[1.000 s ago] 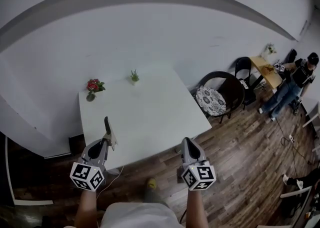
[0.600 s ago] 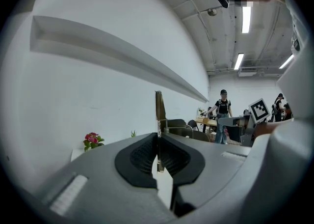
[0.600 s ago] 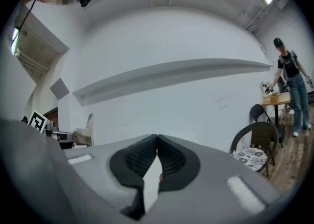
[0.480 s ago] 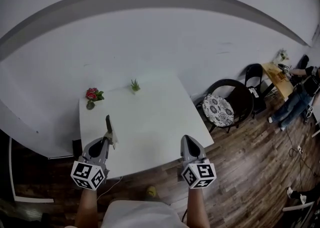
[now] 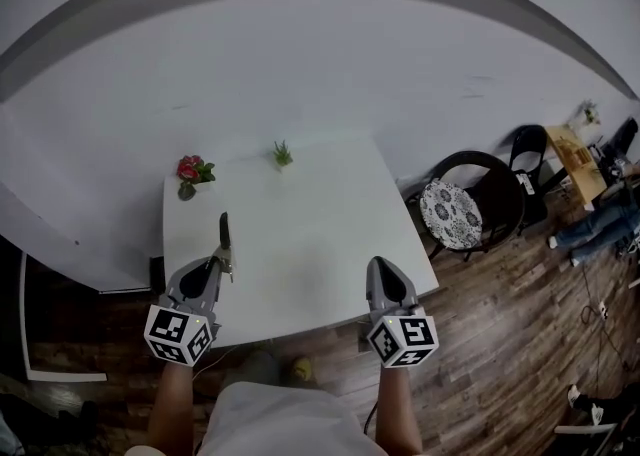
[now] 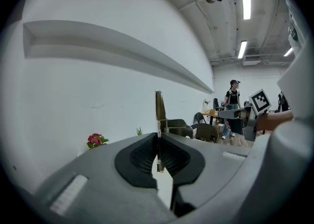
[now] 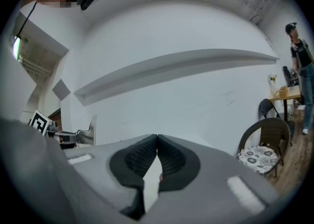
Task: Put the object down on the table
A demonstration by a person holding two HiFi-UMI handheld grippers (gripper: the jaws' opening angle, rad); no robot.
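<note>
Left hand-held gripper clamps a slim object above the table by its near edge; right hand-held gripper clenched empty.

My left gripper and right gripper look alike: smooth grey shells that narrow towards the tips. Each carries a cube at its back end, the left cube and the right cube, white with black square markers. Seen along the jaws, the shell frames black ribbed pads in a rounded black recess, with a pale rectangular inset on each flank. I wear a light-coloured top.
</note>
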